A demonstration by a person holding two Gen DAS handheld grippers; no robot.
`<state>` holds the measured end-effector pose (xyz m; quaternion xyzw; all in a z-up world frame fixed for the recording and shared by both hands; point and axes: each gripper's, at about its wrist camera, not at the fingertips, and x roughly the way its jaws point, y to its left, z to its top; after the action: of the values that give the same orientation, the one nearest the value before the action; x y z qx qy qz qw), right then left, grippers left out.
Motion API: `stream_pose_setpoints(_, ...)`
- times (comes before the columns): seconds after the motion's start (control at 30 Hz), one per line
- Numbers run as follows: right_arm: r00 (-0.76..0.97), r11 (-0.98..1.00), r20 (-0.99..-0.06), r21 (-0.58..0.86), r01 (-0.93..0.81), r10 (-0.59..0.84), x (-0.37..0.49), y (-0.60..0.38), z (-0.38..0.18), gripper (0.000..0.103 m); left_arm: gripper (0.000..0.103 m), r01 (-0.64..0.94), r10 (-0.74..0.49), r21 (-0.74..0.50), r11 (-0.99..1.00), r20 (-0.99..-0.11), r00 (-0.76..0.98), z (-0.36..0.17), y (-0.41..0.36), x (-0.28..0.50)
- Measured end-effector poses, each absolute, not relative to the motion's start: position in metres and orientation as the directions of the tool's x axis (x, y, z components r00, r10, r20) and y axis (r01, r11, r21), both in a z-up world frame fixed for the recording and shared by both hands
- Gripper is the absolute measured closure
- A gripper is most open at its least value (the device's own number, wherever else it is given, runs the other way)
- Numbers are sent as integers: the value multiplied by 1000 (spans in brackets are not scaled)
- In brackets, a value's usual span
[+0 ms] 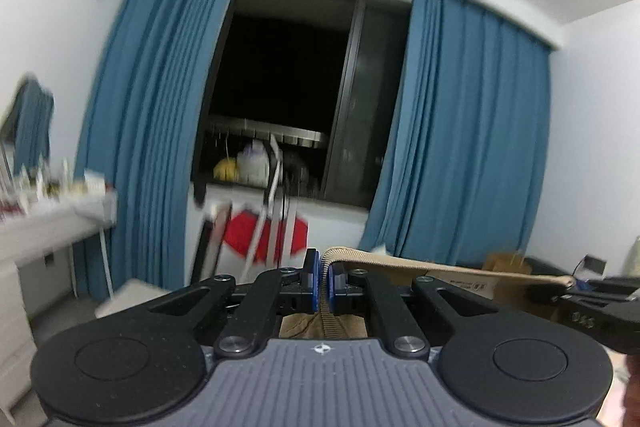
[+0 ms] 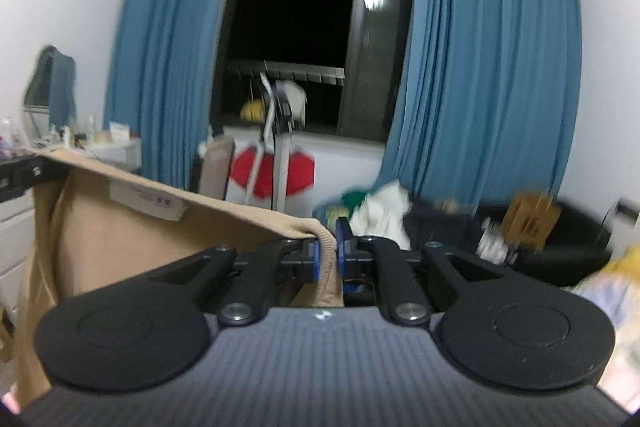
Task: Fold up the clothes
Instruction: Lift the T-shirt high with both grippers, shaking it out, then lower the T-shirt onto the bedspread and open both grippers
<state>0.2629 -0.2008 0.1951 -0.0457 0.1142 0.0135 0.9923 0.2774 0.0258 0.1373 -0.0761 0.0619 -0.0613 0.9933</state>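
The left hand-held gripper [image 1: 323,281] was clenched on the ribbed hem of a tan knitted garment [image 1: 420,267], the edge being pinched between the blue pads [image 1: 315,279]. The right hand-held gripper [image 2: 327,255] was likewise clenched on the opposite corner of the same hem. The garment was held up in the air between the two grippers, its ribbed edge stretched nearly taut from one to the other. In the right wrist view, the body of the garment [image 2: 120,227] was seen hanging down below that edge, with a white label [image 2: 148,199] near the hem. Behind the garment, blue curtains [image 1: 460,131] were drawn aside on both sides of a dark window [image 1: 280,67]. A heap of mixed clothes [image 2: 380,211] lay below the right curtain.
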Motion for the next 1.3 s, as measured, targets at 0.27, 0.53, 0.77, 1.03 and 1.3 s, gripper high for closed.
stream_pose_setpoints(0.27, 903, 991, -425, 131, -4, 59, 460, -228, 11, 92, 98, 69, -120, -149, 986, -372, 921, -42, 13, 457)
stream_pose_setpoints(0.53, 808, 986, -585, 162, 29, 72, 533, -241, -110, 92, 98, 83, -143, -130, 988, -578, 803, -155, 12, 563)
stream_pose_setpoints(0.77, 763, 972, -637, 229, 51, 110, 532, -248, -123, 57, 75, 68, -158, -167, 984, -621, 768, -173, 19, 573)
stream_pose_setpoints(1.03, 749, 941, -628, 338, 17, 212, 491, -255, -86, 20, 22, 109, -216, -211, 971, -591, 777, -96, 40, 499)
stream_pose_setpoints(1.3, 802, 951, -552, 303, -62, 228, 373, -241, -24, 20, 18, 158, -254, -224, 962, -510, 822, -43, 72, 354)
